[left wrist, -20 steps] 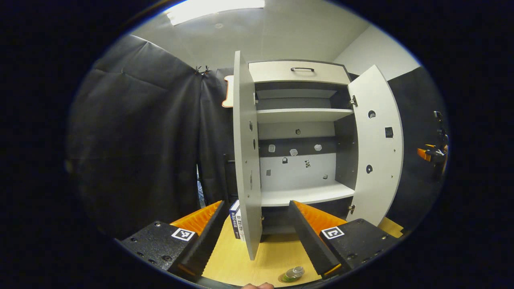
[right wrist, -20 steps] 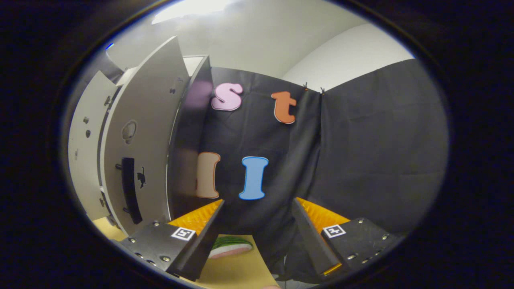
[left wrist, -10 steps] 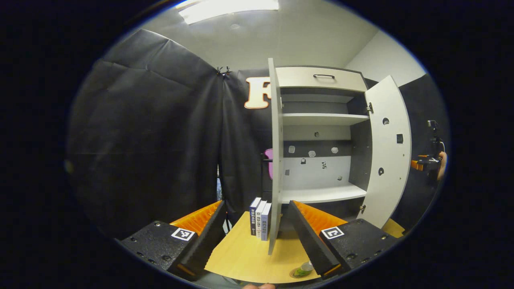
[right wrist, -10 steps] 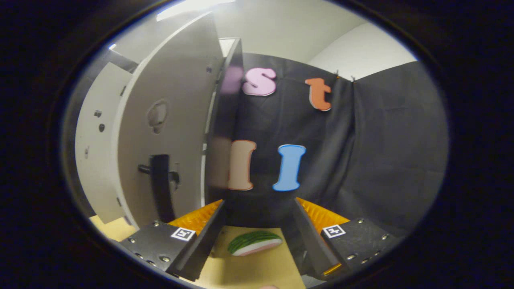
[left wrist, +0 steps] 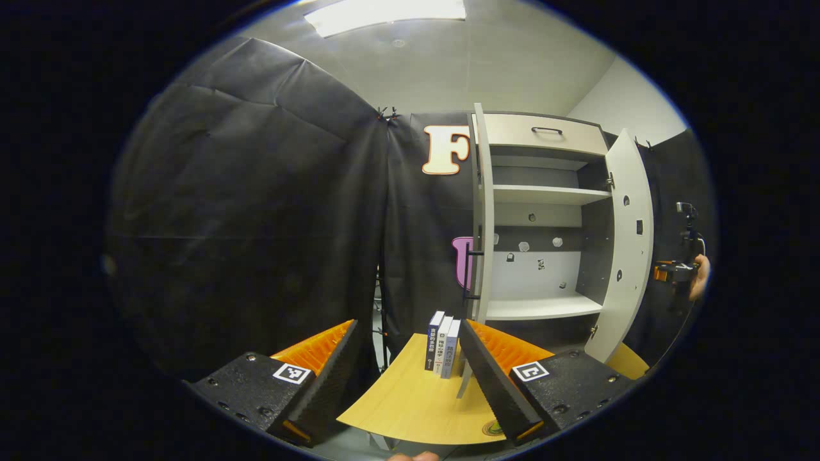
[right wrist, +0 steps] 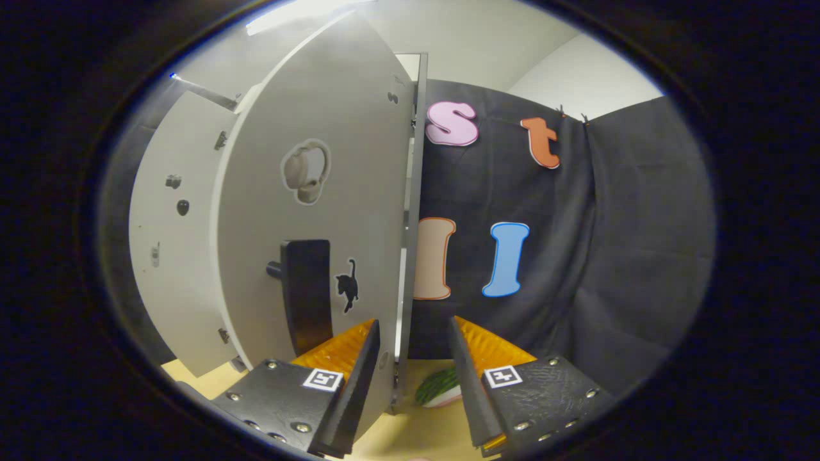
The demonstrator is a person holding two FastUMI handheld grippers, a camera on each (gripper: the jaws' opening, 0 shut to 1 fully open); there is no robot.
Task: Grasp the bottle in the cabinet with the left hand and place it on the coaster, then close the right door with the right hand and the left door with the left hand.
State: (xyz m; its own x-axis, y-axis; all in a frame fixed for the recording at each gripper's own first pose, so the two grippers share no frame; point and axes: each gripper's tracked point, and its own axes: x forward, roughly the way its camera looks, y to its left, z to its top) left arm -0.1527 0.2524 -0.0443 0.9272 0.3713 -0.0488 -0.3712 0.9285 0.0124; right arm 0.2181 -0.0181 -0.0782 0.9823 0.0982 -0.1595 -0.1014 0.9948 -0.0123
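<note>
1. The right hand-held gripper (right wrist: 410,365), fingers parted and holding nothing, straddles the free edge of the cabinet's right door (right wrist: 320,211), beside its black handle (right wrist: 306,294).
2. The left hand-held gripper (left wrist: 407,374), also spread and empty, hangs above the counter (left wrist: 410,410) facing the open cabinet (left wrist: 544,211).
3. The coaster (left wrist: 492,428) peeks out at the counter's near edge; books (left wrist: 442,342) stand beside the left door (left wrist: 482,211).
</note>
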